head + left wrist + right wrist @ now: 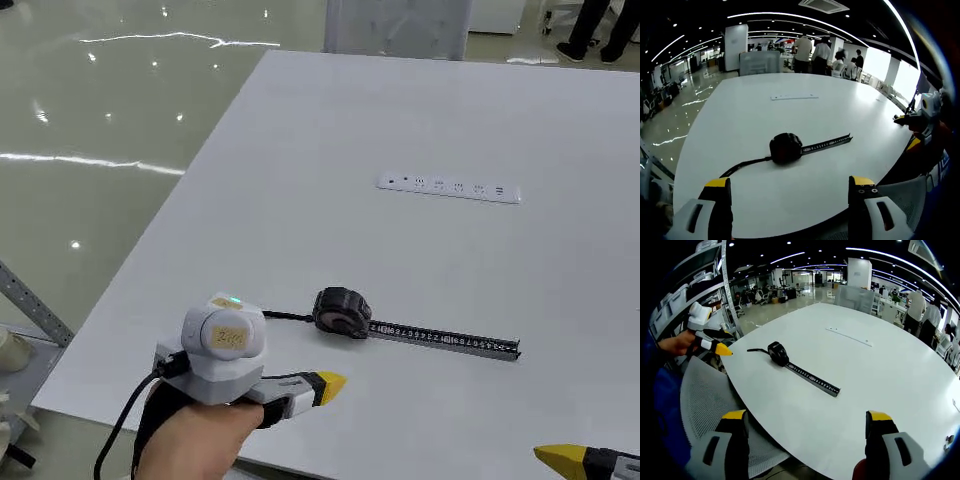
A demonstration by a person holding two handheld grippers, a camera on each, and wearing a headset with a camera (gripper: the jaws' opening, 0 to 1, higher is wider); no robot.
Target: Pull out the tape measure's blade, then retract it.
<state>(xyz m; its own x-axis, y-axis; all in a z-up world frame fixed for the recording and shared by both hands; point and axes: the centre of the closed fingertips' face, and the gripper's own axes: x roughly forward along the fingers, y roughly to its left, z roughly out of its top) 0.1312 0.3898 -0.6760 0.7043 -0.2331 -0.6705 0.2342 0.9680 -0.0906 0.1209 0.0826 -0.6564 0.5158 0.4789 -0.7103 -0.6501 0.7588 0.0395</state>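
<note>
A black tape measure (342, 311) lies on the white table (400, 130), its blade (445, 341) drawn out to the right and a black strap trailing left. The case (785, 147) and blade (826, 144) lie ahead of my left gripper (790, 192), which is open and held back at the table's near edge. In the head view the left gripper (325, 386) sits below the case. My right gripper (805, 427) is open too, short of the blade's end (832, 389); its yellow tip (560, 458) shows at the bottom right. The case (777, 352) lies further off.
A white power strip (450, 187) lies flat further back on the table. A mesh chair back (715, 405) stands at the table's near edge. Several people stand beyond the far end (815, 50). Shiny floor lies to the left of the table.
</note>
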